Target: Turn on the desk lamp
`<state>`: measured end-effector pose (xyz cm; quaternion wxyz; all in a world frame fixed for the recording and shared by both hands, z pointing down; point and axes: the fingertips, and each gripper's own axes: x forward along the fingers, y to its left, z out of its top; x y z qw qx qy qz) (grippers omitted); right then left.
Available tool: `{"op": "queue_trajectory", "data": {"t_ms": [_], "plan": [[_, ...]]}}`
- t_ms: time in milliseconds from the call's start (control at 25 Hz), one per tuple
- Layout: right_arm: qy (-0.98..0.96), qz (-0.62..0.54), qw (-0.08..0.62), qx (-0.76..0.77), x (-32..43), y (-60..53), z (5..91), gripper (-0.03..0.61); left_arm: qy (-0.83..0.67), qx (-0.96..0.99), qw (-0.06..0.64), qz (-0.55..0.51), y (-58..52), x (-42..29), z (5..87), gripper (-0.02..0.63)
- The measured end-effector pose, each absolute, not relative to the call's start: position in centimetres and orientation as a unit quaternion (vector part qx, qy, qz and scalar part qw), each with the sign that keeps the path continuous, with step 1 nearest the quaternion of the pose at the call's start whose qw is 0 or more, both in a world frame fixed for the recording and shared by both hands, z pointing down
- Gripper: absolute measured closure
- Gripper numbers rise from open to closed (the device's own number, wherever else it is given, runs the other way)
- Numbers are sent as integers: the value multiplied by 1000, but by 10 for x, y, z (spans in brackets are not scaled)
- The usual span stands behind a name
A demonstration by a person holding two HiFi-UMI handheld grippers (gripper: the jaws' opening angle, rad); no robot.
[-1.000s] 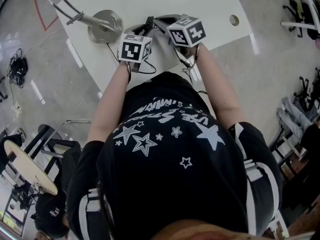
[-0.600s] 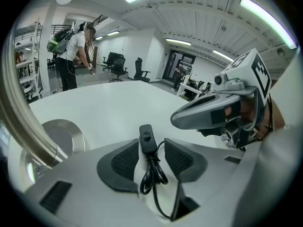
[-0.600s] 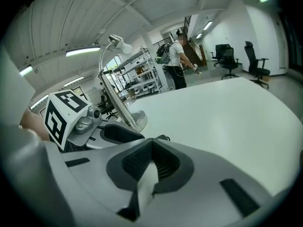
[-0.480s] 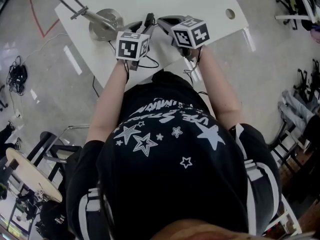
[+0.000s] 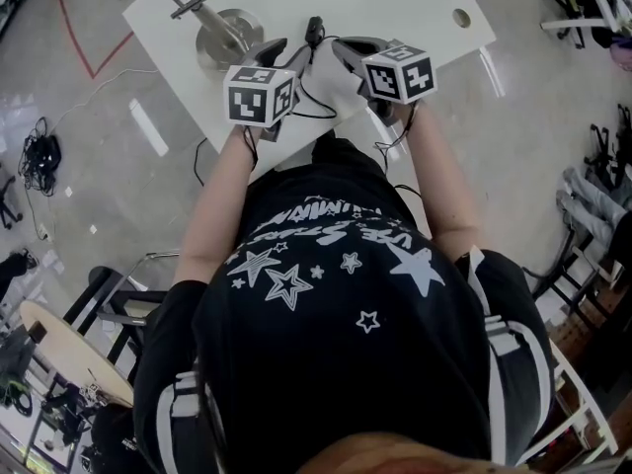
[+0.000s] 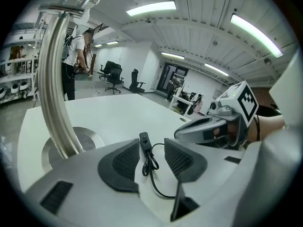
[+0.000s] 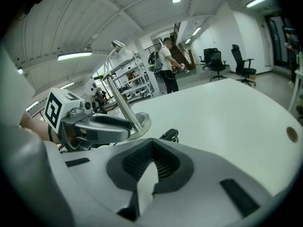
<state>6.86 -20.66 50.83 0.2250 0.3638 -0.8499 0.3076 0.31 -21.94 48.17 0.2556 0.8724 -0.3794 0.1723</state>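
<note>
The left gripper (image 6: 151, 148) had just been opening its jaws, which stood apart around the cord's switch (image 6: 144, 140) without touching it. The right gripper (image 7: 152, 146), at its three o'clock, had its jaws together on nothing. The desk lamp (image 6: 53, 84) stood at ten o'clock of the switch near the white table's (image 6: 118, 110) edge, with bare tabletop from twelve to two o'clock.
</note>
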Motion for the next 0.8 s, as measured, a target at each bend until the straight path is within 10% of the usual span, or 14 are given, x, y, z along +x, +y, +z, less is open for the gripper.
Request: {"op": "queue_trajectory", "data": {"t_ms": [800], "plan": [[-821,325,164,439,-3,-107,492,574,-313,917,209,135,-125,-76,435,497]]}}
